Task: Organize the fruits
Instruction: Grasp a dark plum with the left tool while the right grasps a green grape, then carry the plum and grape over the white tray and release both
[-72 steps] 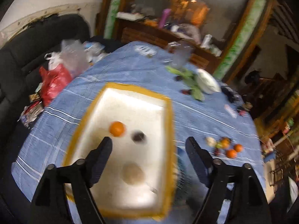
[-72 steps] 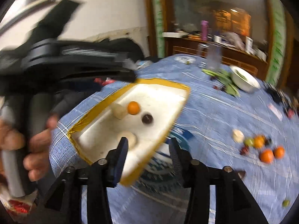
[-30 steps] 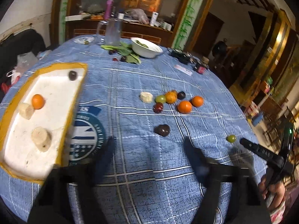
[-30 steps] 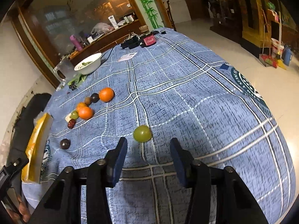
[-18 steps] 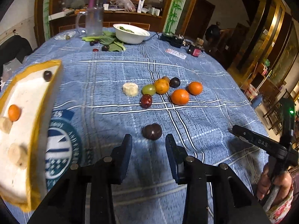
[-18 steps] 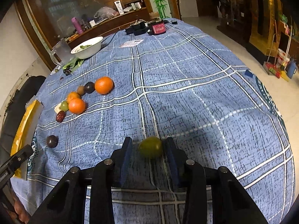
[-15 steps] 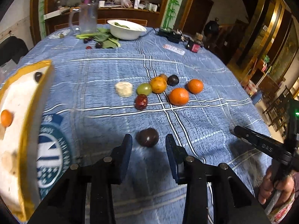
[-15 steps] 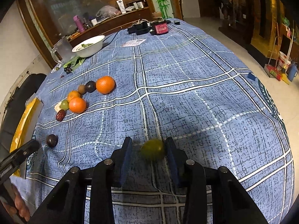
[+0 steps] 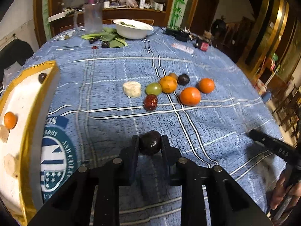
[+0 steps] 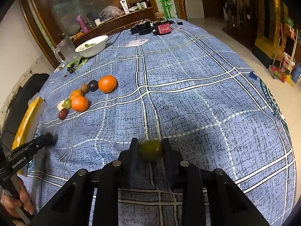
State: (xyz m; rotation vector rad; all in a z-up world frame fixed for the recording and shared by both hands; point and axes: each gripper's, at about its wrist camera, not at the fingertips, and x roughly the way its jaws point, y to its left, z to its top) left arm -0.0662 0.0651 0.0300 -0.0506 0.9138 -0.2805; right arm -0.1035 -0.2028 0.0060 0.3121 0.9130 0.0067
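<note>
In the left wrist view my left gripper (image 9: pixel 150 143) is shut on a dark purple fruit (image 9: pixel 150 142) that rests on the blue checked tablecloth. In the right wrist view my right gripper (image 10: pixel 150 149) is shut on a green fruit (image 10: pixel 150 149), also low on the cloth. Beyond the left gripper lies a cluster: a banana piece (image 9: pixel 132 89), a green grape (image 9: pixel 153 88), a red date (image 9: pixel 150 102), three oranges (image 9: pixel 190 96) and a dark plum (image 9: pixel 183 79). The yellow-rimmed white tray (image 9: pixel 28 101) at the left holds an orange (image 9: pixel 10 120), banana pieces and a dark fruit.
At the table's far side stand a white bowl (image 9: pixel 133 28) with greens, a glass jug (image 9: pixel 92 18), leafy greens, small dark berries and black chargers (image 9: pixel 178 34). The right gripper's handle and a hand (image 9: pixel 282 192) show at the right edge of the left wrist view.
Both grippers sank toward the cloth and their jaws came together, the left on the dark purple fruit, the right on the green fruit. Earlier each fruit lay free ahead of open fingers.
</note>
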